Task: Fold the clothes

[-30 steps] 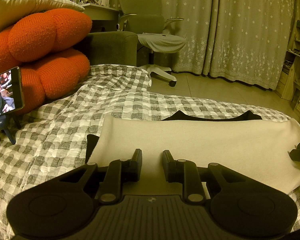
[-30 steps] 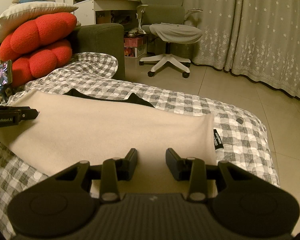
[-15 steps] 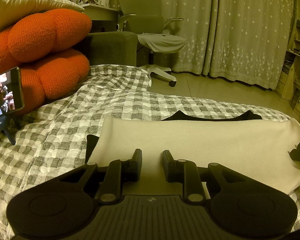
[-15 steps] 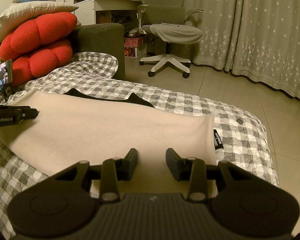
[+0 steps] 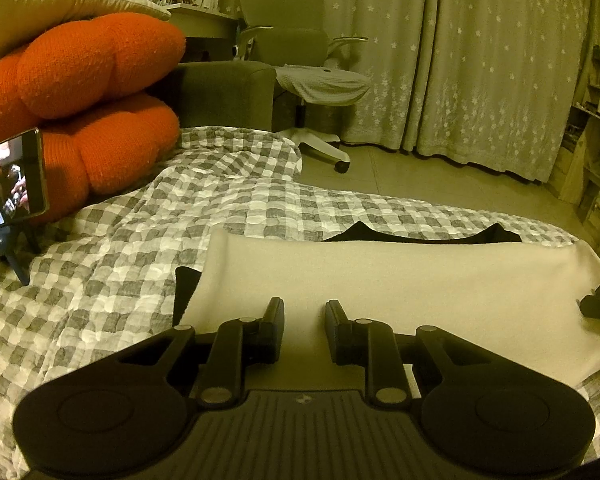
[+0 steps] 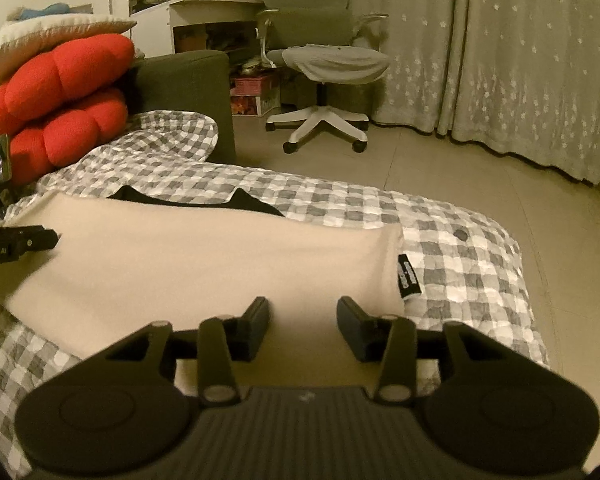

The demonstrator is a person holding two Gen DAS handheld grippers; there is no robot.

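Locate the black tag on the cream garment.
In the right wrist view the black tag sticks out from the right edge of the folded cream garment, lying on the checked quilt just beyond the right gripper's right finger.

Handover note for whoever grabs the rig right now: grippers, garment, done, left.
Left gripper: open, empty, over the near edge of the beige garment.
Right gripper: open, empty, over the same edge near the black tag.
Garment lies flat as a long band on the checked blanket; black fabric shows along its far edge.
Done: lengthwise fold, apparently.
Left: grip and fold across.
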